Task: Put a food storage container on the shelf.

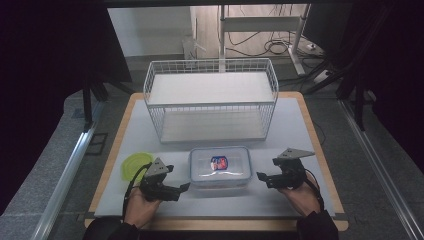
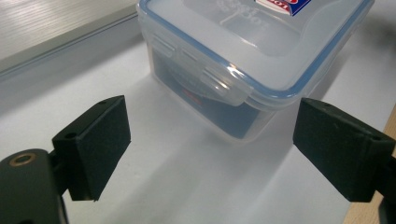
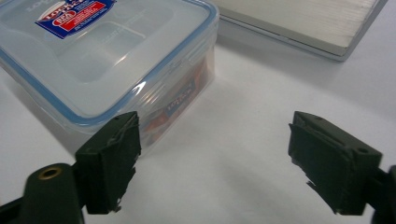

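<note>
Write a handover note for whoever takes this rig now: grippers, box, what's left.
Left gripper: jaws open, nothing between them, just left of the clear plastic lidded box with blue seal.
Right gripper: jaws open, empty, just right of the box.
Box sits on the white table mat, lid on, in front of the white wire basket. Yellow-green round lid lies by the left gripper.
Done: neither gripper holds the box.
Left: unclear; possibly grasp the box.

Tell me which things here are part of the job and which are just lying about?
In the job: clear lidded box, left tool and right tool, both open beside it.
Lying about: green lid, wire basket, cables on the floor.
</note>
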{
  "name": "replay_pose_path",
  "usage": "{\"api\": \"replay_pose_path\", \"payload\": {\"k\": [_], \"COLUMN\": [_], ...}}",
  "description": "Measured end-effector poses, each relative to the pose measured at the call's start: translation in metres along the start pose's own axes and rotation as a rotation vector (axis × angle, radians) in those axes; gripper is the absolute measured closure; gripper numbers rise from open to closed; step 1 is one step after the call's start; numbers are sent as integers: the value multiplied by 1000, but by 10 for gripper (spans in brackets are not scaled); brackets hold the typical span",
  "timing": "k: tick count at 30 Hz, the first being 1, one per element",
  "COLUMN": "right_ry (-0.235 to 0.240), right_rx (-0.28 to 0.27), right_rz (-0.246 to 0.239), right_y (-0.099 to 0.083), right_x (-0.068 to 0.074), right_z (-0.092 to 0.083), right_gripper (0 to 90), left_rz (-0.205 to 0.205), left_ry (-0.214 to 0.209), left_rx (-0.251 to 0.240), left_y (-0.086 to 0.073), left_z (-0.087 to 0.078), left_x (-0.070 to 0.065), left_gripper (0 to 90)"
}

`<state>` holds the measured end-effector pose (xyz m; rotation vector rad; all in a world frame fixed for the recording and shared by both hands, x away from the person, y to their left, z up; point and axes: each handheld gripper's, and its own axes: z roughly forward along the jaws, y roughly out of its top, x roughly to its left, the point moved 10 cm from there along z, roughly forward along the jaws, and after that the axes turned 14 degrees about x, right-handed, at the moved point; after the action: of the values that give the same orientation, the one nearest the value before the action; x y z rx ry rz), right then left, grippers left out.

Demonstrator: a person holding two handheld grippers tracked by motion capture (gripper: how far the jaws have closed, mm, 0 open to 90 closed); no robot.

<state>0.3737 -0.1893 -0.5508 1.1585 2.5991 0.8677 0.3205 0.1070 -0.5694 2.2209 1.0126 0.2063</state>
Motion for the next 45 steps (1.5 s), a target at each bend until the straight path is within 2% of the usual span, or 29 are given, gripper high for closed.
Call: {"api": "replay_pose_path", "payload": {"k": [4, 8, 12, 14, 16, 20, 21, 24, 26, 27, 29, 32, 34, 35, 36, 37, 38, 41, 42, 45], "right_ry": [4, 4, 17, 27, 43, 70, 81, 92, 108, 133, 141, 183, 201, 243, 243, 273, 273, 312, 346, 367], "right_rx": [-2, -6, -13, -14, -15, -7, 1, 9, 17, 35, 41, 57, 69, 84, 84, 92, 92, 115, 123, 133], "right_rz": [-6, -13, -15, -19, -20, -32, -44, -46, -52, -55, -57, -41, -37, -28, -28, -18, -18, 5, 23, 47], "right_y": [2, 5, 10, 14, 18, 23, 24, 25, 26, 27, 27, 29, 31, 34, 34, 37, 37, 40, 41, 41], "right_x": [2, 4, 6, 9, 13, 20, 22, 25, 27, 30, 31, 33, 35, 37, 37, 39, 39, 40, 41, 40], "right_z": [0, 0, 0, 1, 1, 4, 7, 9, 12, 17, 19, 24, 29, 34, 34, 38, 38, 45, 48, 49], "right_gripper": [124, 104, 88, 79, 69, 51, 48, 47, 46, 46, 43, 39, 30, 24, 24, 22, 22, 0, 0, 15], "left_rz": [10, -5, -26, -35, -27, -22, -42, -49, -63, -67, -78, -89, -106, -128, -128, -141, -141, -153, -151, -152], "left_ry": [1, -6, -32, -59, -69, -66, -78, -88, -115, -131, -151, -180, -218, -248, -248, -286, -286, -302, -305, -301], "left_rx": [11, 33, 48, 54, 59, 63, 77, 82, 95, 95, 101, 105, 113, 117, 117, 126, 126, 131, 133, 141], "left_y": [4, 9, 16, 20, 25, 32, 33, 34, 35, 37, 39, 43, 44, 45, 45, 45, 45, 45, 46, 45], "left_z": [2, 2, 6, 9, 12, 13, 15, 18, 23, 26, 29, 34, 38, 41, 41, 44, 44, 46, 46, 46], "left_x": [1, 1, 1, -2, -4, -3, 0, 1, 0, 0, 0, 0, -1, -1, -1, -2, -2, -2, -2, -3], "left_gripper": [111, 111, 88, 70, 57, 55, 45, 44, 35, 30, 24, 11, 0, 0, 0, 0, 0, 0, 0, 0]}}
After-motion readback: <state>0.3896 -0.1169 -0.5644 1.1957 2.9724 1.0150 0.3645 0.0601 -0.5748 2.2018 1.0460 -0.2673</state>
